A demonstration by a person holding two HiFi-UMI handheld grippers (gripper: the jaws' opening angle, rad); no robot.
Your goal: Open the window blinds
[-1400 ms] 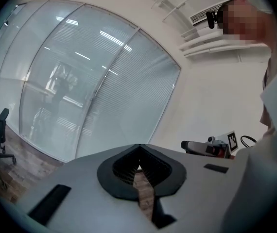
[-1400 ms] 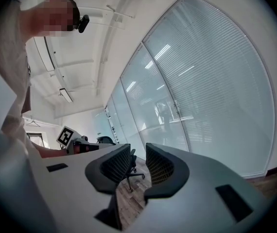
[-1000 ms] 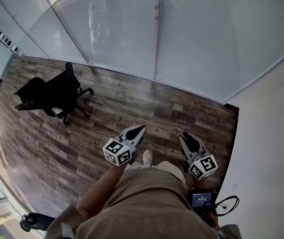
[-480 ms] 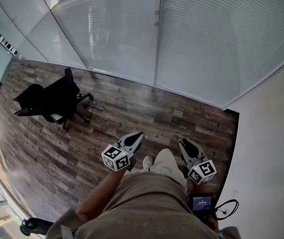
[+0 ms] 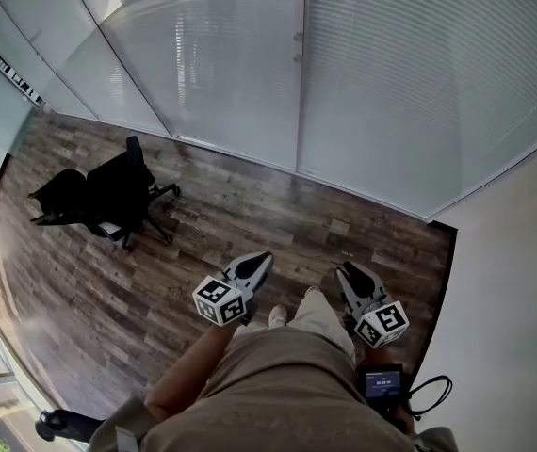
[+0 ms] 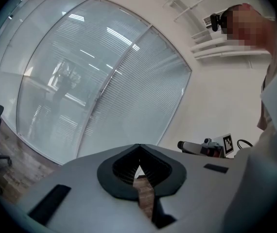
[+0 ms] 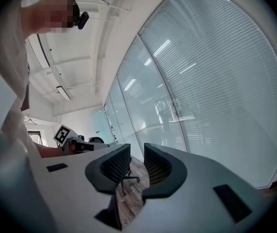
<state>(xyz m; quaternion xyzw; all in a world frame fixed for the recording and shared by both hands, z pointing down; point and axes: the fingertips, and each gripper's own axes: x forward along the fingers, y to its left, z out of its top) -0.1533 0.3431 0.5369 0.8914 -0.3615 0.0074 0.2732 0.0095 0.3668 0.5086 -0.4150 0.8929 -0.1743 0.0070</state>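
Window blinds (image 5: 419, 83) lowered with slats shut, behind the glass of the glazed wall ahead, well apart from both grippers across the wooden floor (image 5: 250, 205). Ran in two panels either side of an upright frame (image 5: 301, 111), with small fittings (image 5: 298, 36) on that upright; too small to tell whether a control. No cord or wand made out in any view. Off to the left, a black office chair (image 5: 108, 191), clear of the direct path. Held low beside the legs: left gripper (image 5: 263, 258), jaws together at the tips with nothing between; right gripper (image 5: 346, 271), jaws apart and empty, only distant floor and chair base seen through the gap. Judged as the approach, with nothing of the blinds yet touched. Best done by walking up square to the upright, finding the control first, then lifting the open right gripper to it level and slowly, and parting the left jaws before any use.
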